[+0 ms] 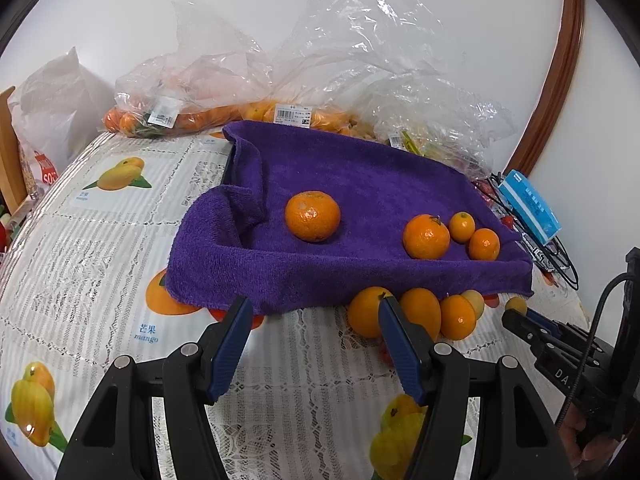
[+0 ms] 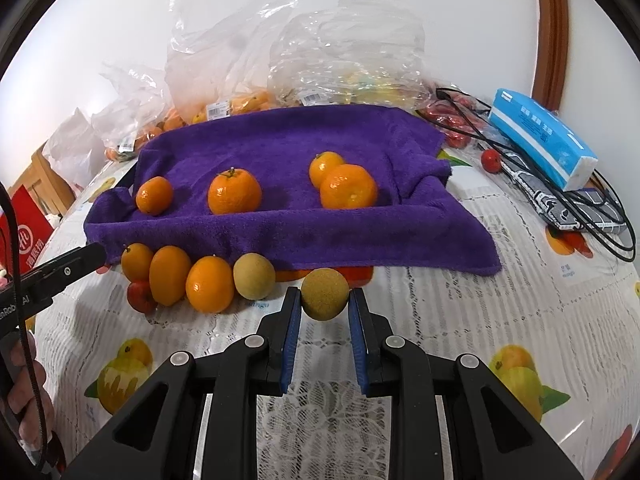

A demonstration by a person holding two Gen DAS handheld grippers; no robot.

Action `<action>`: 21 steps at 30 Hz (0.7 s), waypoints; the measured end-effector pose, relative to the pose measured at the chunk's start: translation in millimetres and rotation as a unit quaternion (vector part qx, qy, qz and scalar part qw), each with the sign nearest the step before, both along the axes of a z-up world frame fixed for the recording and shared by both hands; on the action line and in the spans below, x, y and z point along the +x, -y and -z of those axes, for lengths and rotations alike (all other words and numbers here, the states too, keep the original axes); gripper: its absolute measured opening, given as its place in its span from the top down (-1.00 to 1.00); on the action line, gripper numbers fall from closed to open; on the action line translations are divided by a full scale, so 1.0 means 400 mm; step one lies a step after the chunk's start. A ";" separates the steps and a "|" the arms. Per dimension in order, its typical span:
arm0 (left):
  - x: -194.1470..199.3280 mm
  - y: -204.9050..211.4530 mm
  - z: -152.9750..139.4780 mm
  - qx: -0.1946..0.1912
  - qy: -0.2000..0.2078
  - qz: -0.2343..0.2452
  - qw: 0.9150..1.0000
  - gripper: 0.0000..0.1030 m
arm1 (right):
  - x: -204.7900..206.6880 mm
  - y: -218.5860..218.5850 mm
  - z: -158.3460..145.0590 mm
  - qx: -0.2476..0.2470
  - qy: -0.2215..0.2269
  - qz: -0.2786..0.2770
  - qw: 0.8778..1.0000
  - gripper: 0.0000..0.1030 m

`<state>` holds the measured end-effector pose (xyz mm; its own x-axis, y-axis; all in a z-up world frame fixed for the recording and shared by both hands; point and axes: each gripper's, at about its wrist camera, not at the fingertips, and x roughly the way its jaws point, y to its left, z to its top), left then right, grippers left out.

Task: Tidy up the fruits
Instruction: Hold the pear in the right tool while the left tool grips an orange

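Note:
A purple towel (image 1: 360, 184) lies over a tray and carries several oranges, the biggest orange (image 1: 313, 216) alone at centre. In front of the towel (image 2: 280, 236) runs a row of oranges (image 2: 210, 284) that ends in a tan round fruit (image 2: 254, 276). Just right of that row, above the tablecloth, my right gripper (image 2: 324, 300) is shut on a second tan fruit (image 2: 324, 294), which shows as a small yellow ball (image 1: 516, 305) in the left wrist view. My left gripper (image 1: 312, 308) stands open near the row's left end with nothing between its fingers.
Clear plastic bags of fruit (image 1: 248, 92) pile up against the wall behind the towel. A blue tissue pack (image 2: 540, 136), black cables (image 2: 600, 216) and small red fruits (image 2: 491, 160) sit at the right. A red box (image 2: 24, 220) stands at the left edge.

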<state>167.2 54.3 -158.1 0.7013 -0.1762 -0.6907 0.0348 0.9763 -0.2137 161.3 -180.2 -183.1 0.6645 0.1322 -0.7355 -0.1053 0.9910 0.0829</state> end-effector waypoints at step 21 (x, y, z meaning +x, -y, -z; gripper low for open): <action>0.011 0.057 0.026 0.016 -0.011 0.047 0.999 -0.19 | -0.030 0.036 0.015 0.010 -0.002 -0.009 1.000 0.53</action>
